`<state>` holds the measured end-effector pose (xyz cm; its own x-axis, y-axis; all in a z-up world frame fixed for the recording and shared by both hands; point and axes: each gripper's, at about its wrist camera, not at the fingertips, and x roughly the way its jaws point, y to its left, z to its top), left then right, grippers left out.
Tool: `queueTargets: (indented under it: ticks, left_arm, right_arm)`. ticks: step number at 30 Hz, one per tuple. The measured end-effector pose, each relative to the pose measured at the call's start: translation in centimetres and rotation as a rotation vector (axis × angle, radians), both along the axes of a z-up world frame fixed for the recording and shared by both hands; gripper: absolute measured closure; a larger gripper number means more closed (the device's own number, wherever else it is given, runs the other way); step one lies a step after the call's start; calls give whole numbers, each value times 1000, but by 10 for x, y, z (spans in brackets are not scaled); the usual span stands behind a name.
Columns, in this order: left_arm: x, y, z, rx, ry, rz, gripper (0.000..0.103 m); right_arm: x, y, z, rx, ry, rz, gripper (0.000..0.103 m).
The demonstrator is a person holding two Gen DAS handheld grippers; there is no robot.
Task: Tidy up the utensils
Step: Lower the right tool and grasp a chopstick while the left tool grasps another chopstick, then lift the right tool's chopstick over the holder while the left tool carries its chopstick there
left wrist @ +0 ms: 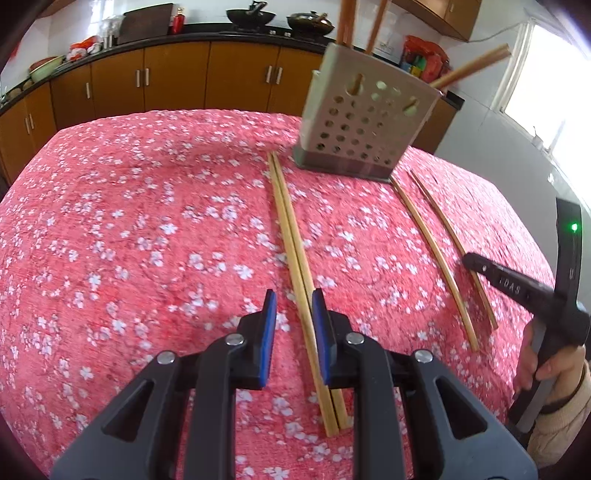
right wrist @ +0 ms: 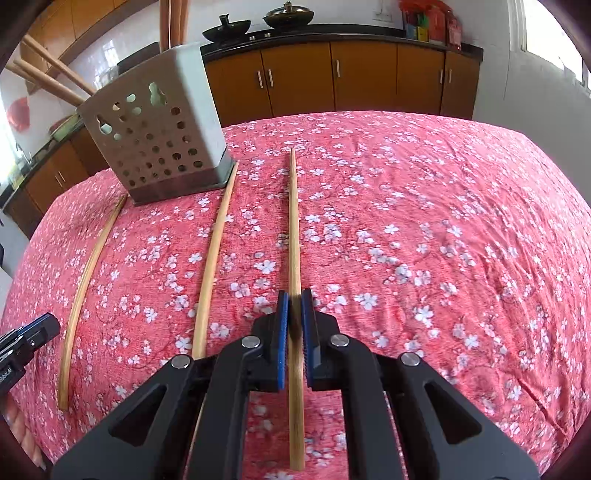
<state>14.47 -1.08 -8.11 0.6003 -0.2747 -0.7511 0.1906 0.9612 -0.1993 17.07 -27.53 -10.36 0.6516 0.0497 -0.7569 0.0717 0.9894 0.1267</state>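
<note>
A perforated metal utensil holder (left wrist: 364,125) stands on the pink floral tablecloth (left wrist: 129,221) with wooden utensils sticking out; it also shows in the right wrist view (right wrist: 162,136). A pair of chopsticks (left wrist: 291,236) lies side by side and runs between the pads of my open left gripper (left wrist: 294,301). Two single chopsticks (left wrist: 432,254) lie further right. In the right wrist view my right gripper (right wrist: 294,295) is shut on one chopstick (right wrist: 293,229), held pointing away over the cloth. Two other chopsticks (right wrist: 212,258) lie to its left.
Orange kitchen cabinets (left wrist: 177,74) with a black counter and woks (left wrist: 251,16) stand behind the table. A bright window (left wrist: 546,92) is at the right. The right gripper's body and the hand holding it (left wrist: 546,302) show at the left view's right edge.
</note>
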Motion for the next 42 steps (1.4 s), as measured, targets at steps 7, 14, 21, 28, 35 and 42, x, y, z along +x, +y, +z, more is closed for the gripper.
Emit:
queueTargets:
  ticks: [7, 14, 21, 28, 35, 42]
  left_arm:
    - [-2, -11, -6, 87, -2, -6, 88]
    - [4, -13, -10, 138, 1, 19, 88]
    - [20, 4, -8, 147, 17, 125, 96]
    - [50, 47, -7, 141, 21, 203, 95]
    - [57, 57, -7, 102, -2, 205, 94]
    - [53, 56, -9, 92, -3, 208, 94]
  right_arm:
    - [-3, 1, 0, -24, -7, 12, 95]
    - [-8, 5, 0, -32, -2, 18, 95]
    - [-14, 8, 1, -40, -9, 41, 95]
    - [9, -3, 2, -49, -10, 9, 95]
    - [20, -10, 1, -29, -10, -16, 95]
    - [21, -8, 1, -47, -8, -18, 94]
